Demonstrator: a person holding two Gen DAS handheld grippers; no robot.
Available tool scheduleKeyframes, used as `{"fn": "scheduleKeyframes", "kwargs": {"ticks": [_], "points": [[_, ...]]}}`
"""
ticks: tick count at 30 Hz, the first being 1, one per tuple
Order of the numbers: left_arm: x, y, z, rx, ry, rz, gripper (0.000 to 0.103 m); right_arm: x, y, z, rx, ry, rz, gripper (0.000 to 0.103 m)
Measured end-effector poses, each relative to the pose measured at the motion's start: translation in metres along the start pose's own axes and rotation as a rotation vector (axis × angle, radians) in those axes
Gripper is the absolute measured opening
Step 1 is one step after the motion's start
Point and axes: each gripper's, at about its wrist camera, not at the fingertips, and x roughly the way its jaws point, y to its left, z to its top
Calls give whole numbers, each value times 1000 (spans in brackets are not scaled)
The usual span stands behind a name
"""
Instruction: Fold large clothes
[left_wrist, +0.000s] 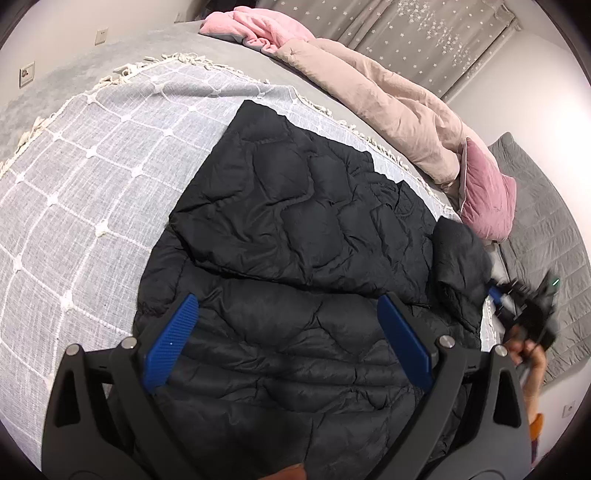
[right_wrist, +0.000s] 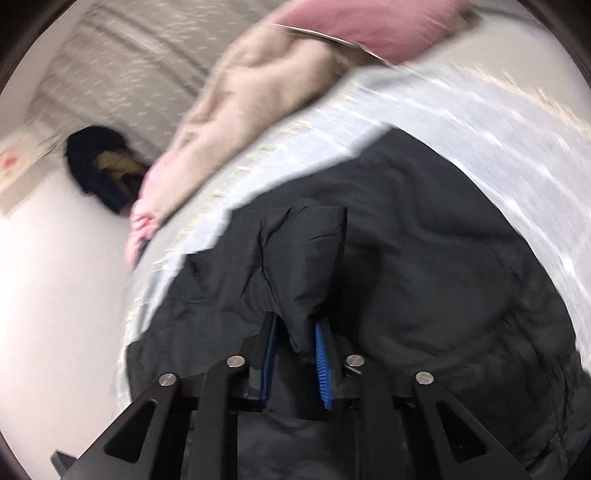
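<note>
A black quilted jacket (left_wrist: 295, 206) lies on a grey checked throw (left_wrist: 92, 177) on the bed, with one panel folded across its upper part. My left gripper (left_wrist: 287, 299) hovers over the jacket's lower half, open, with nothing between its blue pads (left_wrist: 171, 343). At the jacket's right edge a sleeve end (left_wrist: 461, 258) is lifted off the bed. My right gripper (right_wrist: 295, 323) is shut on that black fold (right_wrist: 306, 258), and the fabric bulges out ahead of the pads. In the left wrist view the right gripper (left_wrist: 496, 295) shows blurred, held by a hand (left_wrist: 524, 350).
A beige-pink duvet (left_wrist: 388, 107) and a pink pillow (left_wrist: 487, 199) lie along the far side of the bed. A grey quilt (left_wrist: 546, 240) lies to the right. Starred curtains (left_wrist: 424, 33) hang behind. A dark heap of clothes (right_wrist: 99, 166) sits beyond the bed edge.
</note>
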Motion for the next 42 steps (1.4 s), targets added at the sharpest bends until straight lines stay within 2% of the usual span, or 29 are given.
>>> {"fn": "scheduleKeyframes", "kwargs": {"ticks": [3, 6, 7, 9, 11, 13, 16, 18, 22, 27, 29, 31, 32, 33, 37, 39, 40, 42], "points": [[2, 0, -1, 3, 6, 9, 97, -4, 55, 2, -119, 29, 95, 18], [4, 1, -2, -1, 14, 14, 97, -5, 106, -6, -245, 123, 238, 21], [4, 1, -1, -2, 13, 12, 97, -8, 116, -9, -275, 133, 271, 24], [3, 1, -1, -1, 8, 9, 97, -15, 127, -13, -311, 120, 287, 46], [2, 1, 0, 1, 3, 10, 97, -17, 124, -16, -314, 80, 229, 57], [3, 2, 0, -2, 8, 11, 97, -10, 116, -21, -324, 78, 115, 58], [4, 2, 0, -7, 13, 10, 97, 13, 111, -37, -359, 122, -28, 58], [4, 2, 0, -4, 11, 12, 97, 30, 116, -58, -449, 144, -102, 58], [6, 4, 0, -8, 15, 16, 97, 69, 150, -101, -720, 148, -228, 58], [7, 5, 0, -14, 22, 16, 97, 108, 186, -135, -934, 132, -331, 57], [7, 5, 1, -13, 20, 16, 97, 126, 192, -141, -1012, 105, -419, 56], [6, 4, 0, -11, 18, 15, 97, 144, 194, -143, -1059, 97, -510, 32], [6, 4, 0, -11, 18, 15, 97, 148, 192, -143, -1057, 109, -519, 12], [6, 4, 0, -11, 18, 13, 97, 148, 192, -141, -1048, 111, -507, 10], [5, 5, 1, -12, 15, 14, 97, 111, 188, -145, -990, 110, -357, 8], [6, 3, 1, -11, 17, 19, 97, 103, 180, -152, -984, 159, -320, 8], [7, 2, 0, -6, 20, 19, 97, 108, 173, -155, -980, 211, -311, 9], [10, -1, -2, 5, 27, 28, 97, 118, 165, -160, -1005, 267, -323, 14]]}}
